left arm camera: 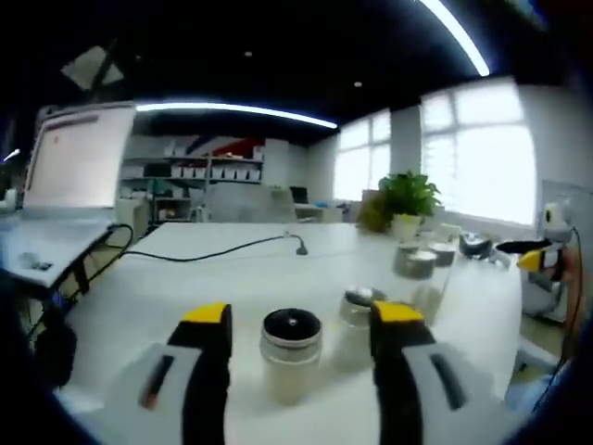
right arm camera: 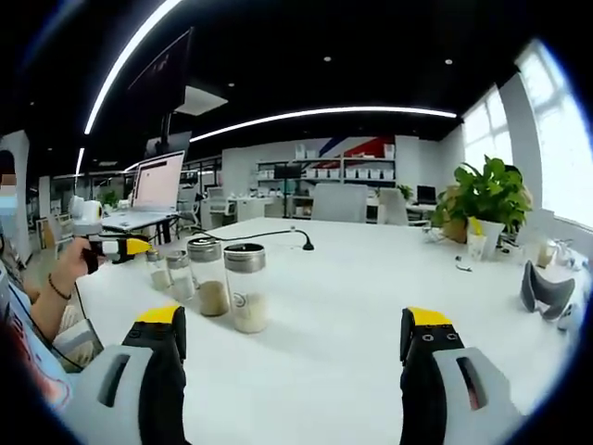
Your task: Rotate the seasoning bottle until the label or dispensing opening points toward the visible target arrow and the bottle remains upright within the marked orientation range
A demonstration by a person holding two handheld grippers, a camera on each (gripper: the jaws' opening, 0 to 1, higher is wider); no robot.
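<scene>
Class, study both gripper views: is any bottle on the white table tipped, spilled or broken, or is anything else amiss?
Nothing stands out. The seasoning bottles stand upright in a row on the white table, with no spill showing. One bottle sits upright between the open left gripper's jaws. The right gripper is open, holding nothing.

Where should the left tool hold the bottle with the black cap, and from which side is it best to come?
Probably grip the bottle with the black cap on its round glass body below the cap, coming level from the front. It stands upright between the open left tool jaws, and a neighbouring jar stands close on one side.
</scene>
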